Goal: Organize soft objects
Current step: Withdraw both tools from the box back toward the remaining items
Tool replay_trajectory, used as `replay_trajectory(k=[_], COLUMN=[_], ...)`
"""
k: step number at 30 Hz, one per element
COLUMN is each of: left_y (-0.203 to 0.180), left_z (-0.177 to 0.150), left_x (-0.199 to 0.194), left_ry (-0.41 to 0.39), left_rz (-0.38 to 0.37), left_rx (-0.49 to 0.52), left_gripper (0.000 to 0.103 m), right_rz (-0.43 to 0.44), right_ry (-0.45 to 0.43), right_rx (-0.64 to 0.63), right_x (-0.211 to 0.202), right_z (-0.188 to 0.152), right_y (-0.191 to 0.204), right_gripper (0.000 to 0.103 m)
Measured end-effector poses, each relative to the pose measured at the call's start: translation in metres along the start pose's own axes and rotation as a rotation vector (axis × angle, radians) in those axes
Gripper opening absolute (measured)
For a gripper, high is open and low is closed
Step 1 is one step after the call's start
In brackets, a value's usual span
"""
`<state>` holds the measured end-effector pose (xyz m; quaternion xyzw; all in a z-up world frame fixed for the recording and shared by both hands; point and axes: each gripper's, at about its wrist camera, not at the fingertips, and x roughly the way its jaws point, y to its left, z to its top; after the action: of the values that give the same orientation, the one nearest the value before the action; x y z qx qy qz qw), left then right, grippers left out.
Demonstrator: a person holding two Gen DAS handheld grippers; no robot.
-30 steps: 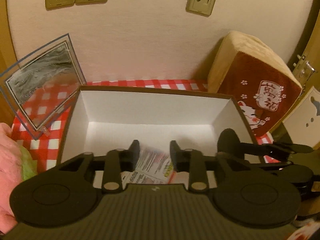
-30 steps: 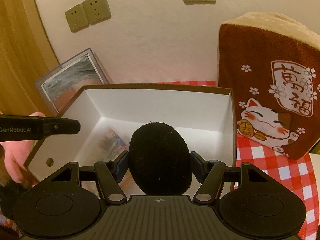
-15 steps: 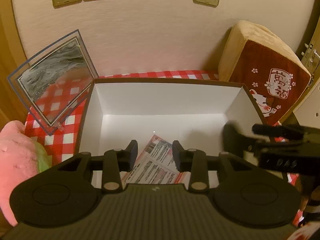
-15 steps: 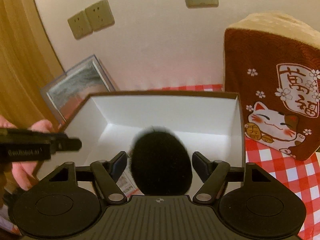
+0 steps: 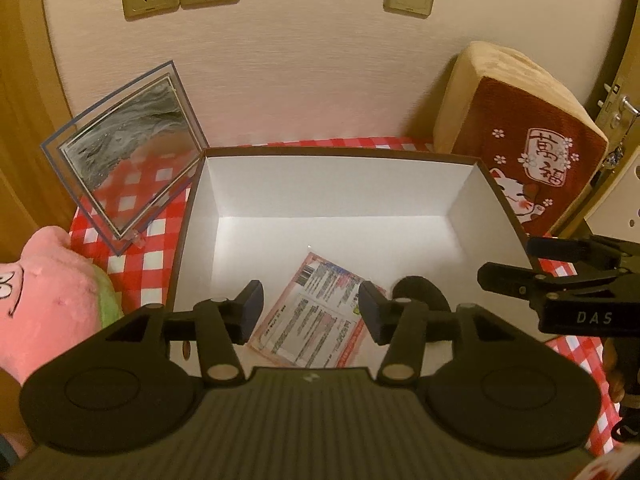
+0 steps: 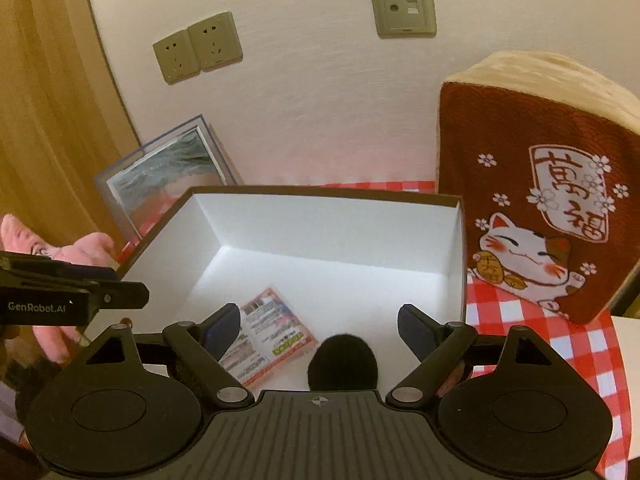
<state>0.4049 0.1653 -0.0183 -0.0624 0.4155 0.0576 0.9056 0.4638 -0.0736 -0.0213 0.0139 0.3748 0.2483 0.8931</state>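
Bench (image 5: 132,240) under red-and-white check cloth, set against a pale wall with sockets.

Box (image 6: 328,210), brown outside, white inside, open top, fills the centre of both views.

Cushion (image 6: 536,208) at 2 o'clock of the box, red face, lucky-cat print and a Chinese-character panel, leaning on the wall.

Clear framed picture (image 5: 128,152) at 10 o'clock, tilted.

Pink plush toy (image 5: 44,300) at 9 o'clock, outside the box on the cloth.

Left tool (image 5: 310,312): jaws opening, nothing gripped; they hang over a printed leaflet (image 5: 316,312) lying flat on the box floor. Side reads "GenRobot.AI" in the right wrist view.

Right tool (image 6: 319,332): jaws opening, pads clear of the black fuzzy ball (image 6: 342,364), which sits below them on the box floor near the front wall, at 3 o'clock of the leaflet. Side reads "DAS" in the left wrist view.
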Motion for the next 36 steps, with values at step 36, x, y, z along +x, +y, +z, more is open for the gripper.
replay_trajectory(k=[36], left_y=[-0.011], left_z=[-0.136], left_x=[-0.147], left_ry=[-0.049], left_rz=[0.095], left_rx=[-0.075], left_gripper=[0.061], right_rz=[0.019], right_ry=[-0.090], right_rx=[0.002], right_x=[-0.169], right_z=[-0.115], right_y=[0.000], right_gripper=[0.086])
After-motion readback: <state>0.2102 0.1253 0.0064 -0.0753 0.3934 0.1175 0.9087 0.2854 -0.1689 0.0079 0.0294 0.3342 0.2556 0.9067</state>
